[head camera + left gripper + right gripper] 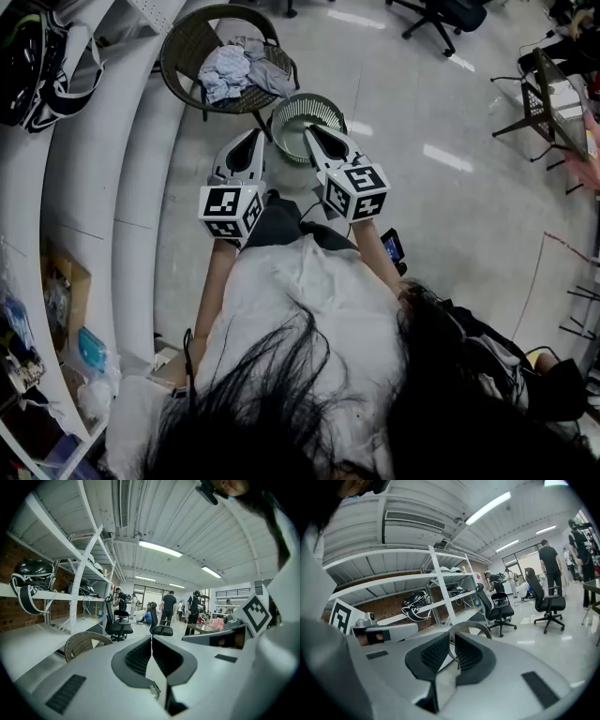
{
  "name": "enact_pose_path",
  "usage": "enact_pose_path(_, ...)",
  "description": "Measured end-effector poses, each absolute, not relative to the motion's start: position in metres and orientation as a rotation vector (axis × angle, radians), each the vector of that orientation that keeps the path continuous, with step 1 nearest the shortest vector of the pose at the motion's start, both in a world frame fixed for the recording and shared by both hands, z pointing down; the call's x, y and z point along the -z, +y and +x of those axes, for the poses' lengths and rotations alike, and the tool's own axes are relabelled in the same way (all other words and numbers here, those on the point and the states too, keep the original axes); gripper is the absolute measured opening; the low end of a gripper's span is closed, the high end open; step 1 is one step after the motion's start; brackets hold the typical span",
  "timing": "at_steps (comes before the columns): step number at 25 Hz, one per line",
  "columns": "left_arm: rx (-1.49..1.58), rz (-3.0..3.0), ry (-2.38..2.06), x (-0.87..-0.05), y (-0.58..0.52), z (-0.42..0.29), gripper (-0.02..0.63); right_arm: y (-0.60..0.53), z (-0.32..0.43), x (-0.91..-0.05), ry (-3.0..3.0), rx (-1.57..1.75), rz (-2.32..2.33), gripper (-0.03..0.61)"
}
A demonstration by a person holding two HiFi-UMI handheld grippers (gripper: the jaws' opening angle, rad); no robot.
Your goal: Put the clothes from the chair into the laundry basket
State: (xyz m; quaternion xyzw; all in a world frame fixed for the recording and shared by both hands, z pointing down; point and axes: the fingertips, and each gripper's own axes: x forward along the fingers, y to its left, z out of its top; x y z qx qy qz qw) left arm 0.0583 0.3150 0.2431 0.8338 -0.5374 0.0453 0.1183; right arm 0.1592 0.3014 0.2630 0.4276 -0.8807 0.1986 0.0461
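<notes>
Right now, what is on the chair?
A crumpled pale garment and a grey garment lie on the chair. Anything beneath them is covered.

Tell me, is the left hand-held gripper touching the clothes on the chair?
Apart. The head view shows the left hand-held gripper stopping short of the chair, with the clothes beyond its tip.

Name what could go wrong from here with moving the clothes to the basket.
Both the left hand-held gripper and the right hand-held gripper are shut and empty; reaching in like that would likely just shove the clothes. They lie heaped on the chair, so a pinch may drag a second piece onto the floor. The laundry basket stands close by the chair and could get knocked.
</notes>
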Motion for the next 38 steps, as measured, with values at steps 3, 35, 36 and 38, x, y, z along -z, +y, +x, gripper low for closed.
enact_pose_path(3,-0.136,2.443,-1.589,-0.240,0.317,0.059,0.020,0.304,0.164,-0.260,-2.701,-0.615,1.308,0.049)
enact_pose_path(35,-0.248,2.360,-1.602,-0.286,0.131,-0.092,0.020,0.114,0.052,-0.334,-2.559,-0.796,1.224,0.049)
enact_pose_path(36,-0.254,2.358,-1.597,-0.290,0.124,-0.099,0.020,0.104,0.044,-0.340,-2.547,-0.798,1.215,0.049)
enact_pose_path(38,-0.272,2.354,-1.593,-0.298,0.109,-0.114,0.020,0.086,0.027,-0.354,-2.529,-0.796,1.189,0.049)
